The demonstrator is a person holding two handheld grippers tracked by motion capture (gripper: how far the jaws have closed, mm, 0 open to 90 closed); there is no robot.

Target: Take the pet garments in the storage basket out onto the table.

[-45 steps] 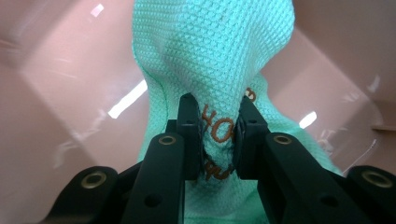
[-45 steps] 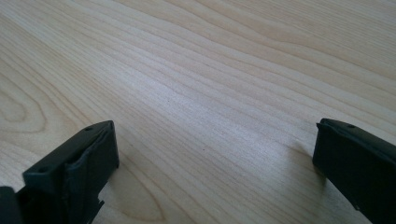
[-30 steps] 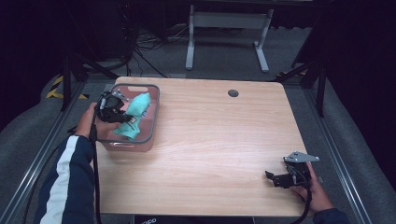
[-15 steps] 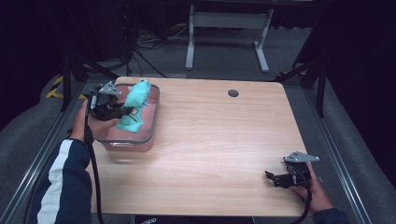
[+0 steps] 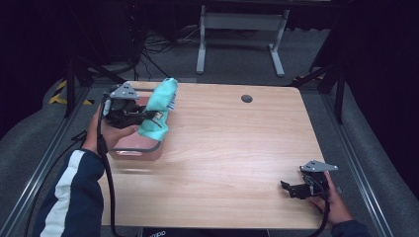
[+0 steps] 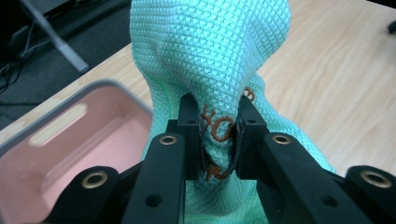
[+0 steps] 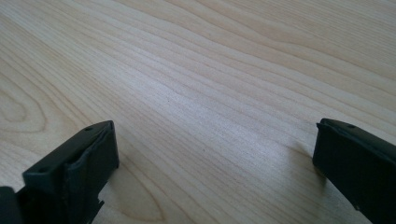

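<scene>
Gripping a teal cloth [image 6: 210, 60] with the left gripper [image 6: 217, 135], fingers [image 6: 189, 135] closed tight on a small bunched fold near some brown stitched letters, cloth hanging in the air above the right edge of the pink bin [image 5: 131, 148] at the far-left part of the table [image 5: 237, 148]. Risking a slip here: pinching only a narrow fold, so the soft knit probably sliding out if pulled fast, or the hanging end catching on the bin rim and dragging the light bin along. Possibly also dropping the cloth half in, half out of the bin. Looking at materials: cloth being a waffle-textured knit, soft and limp, falling in a rounded lump; bin being smooth hard plastic, pink inside with a grey rim and a slot handle; table being pale wood-grain laminate, flat and slippery. Resting the right gripper [image 5: 301, 189] low at the near-right corner of the table, fingers [image 7: 74, 172] wide apart, holding nothing.
</scene>
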